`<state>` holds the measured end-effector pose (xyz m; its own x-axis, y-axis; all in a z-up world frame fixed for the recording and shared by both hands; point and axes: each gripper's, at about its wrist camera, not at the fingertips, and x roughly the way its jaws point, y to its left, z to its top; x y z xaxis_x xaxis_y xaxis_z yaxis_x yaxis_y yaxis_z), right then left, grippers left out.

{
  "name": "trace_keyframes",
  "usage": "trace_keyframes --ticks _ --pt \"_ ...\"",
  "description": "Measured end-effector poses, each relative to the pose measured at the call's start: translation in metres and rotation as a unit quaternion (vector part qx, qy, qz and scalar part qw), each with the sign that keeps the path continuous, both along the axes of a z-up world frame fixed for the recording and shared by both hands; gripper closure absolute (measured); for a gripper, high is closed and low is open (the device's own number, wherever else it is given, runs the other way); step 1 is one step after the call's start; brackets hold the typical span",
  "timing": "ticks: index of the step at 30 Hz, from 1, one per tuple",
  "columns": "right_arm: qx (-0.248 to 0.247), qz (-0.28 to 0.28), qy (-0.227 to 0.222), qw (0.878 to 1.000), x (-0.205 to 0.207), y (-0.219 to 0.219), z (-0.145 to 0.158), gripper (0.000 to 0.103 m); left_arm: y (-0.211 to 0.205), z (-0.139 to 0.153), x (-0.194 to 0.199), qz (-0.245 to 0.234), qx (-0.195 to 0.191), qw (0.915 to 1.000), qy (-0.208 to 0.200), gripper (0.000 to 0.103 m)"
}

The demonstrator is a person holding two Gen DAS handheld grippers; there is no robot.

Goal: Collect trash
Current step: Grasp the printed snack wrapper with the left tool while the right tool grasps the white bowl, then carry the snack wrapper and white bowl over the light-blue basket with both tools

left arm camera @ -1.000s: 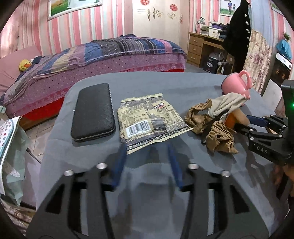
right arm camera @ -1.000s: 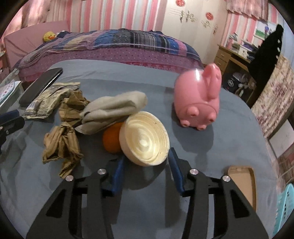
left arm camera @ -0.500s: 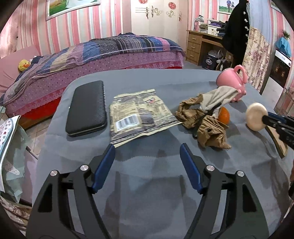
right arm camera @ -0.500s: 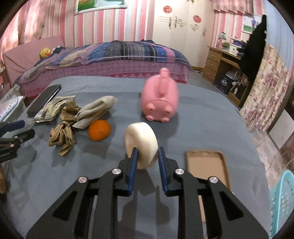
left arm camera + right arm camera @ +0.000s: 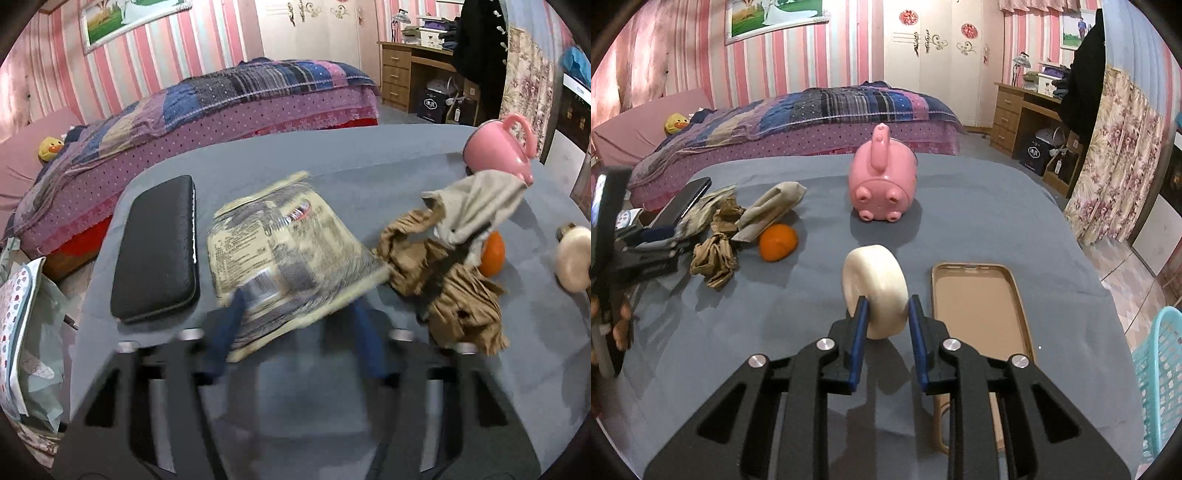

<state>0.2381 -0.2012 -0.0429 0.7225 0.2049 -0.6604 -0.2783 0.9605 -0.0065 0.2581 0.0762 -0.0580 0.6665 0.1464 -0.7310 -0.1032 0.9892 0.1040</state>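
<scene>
In the left wrist view my left gripper [image 5: 295, 332] is open, its blurred blue fingers on either side of the near edge of a flat printed snack wrapper [image 5: 284, 254] on the grey table. Crumpled brown paper [image 5: 454, 299] and a beige cloth [image 5: 476, 206] lie to its right. My right gripper [image 5: 885, 317] is shut on a cream round roll [image 5: 877, 291], held above the table; the roll also shows in the left wrist view [image 5: 574, 258]. The wrapper [image 5: 701, 214] and brown paper [image 5: 716, 254] lie at the left of the right wrist view.
A black case [image 5: 157, 251] lies left of the wrapper. An orange [image 5: 777, 242], a pink pig-shaped pot [image 5: 882, 192] and a tan phone case [image 5: 979, 302] are on the table [image 5: 960, 206]. A teal basket [image 5: 1160, 387] stands at the right, a bed behind.
My left gripper has moved forward onto the wrapper's near edge, and its fingers stand closer together. My right gripper has drawn the roll back slightly and still holds it.
</scene>
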Motion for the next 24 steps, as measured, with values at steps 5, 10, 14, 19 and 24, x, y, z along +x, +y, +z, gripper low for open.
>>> trace_keyframes --ticks 5,10,14,19,24 --pt "0.008 0.003 -0.005 1.000 -0.003 -0.004 0.004 0.080 0.003 0.013 -0.008 0.000 -0.009 0.9998 -0.017 0.087" --pt "0.021 0.007 -0.012 1.000 -0.009 -0.009 0.012 0.081 0.003 0.044 -0.034 0.007 -0.024 0.9985 -0.048 0.103" --pt "0.026 0.008 -0.018 0.999 -0.015 -0.014 0.016 0.084 -0.001 0.070 -0.059 0.009 -0.048 0.9962 -0.072 0.103" --pt "0.030 0.005 -0.024 0.999 -0.024 -0.025 0.022 0.086 -0.025 0.091 -0.082 -0.018 -0.065 0.9944 -0.081 0.103" --pt "0.027 -0.009 -0.032 0.999 -0.036 -0.044 0.029 0.086 -0.063 0.104 -0.095 -0.061 -0.075 0.9912 -0.091 0.103"
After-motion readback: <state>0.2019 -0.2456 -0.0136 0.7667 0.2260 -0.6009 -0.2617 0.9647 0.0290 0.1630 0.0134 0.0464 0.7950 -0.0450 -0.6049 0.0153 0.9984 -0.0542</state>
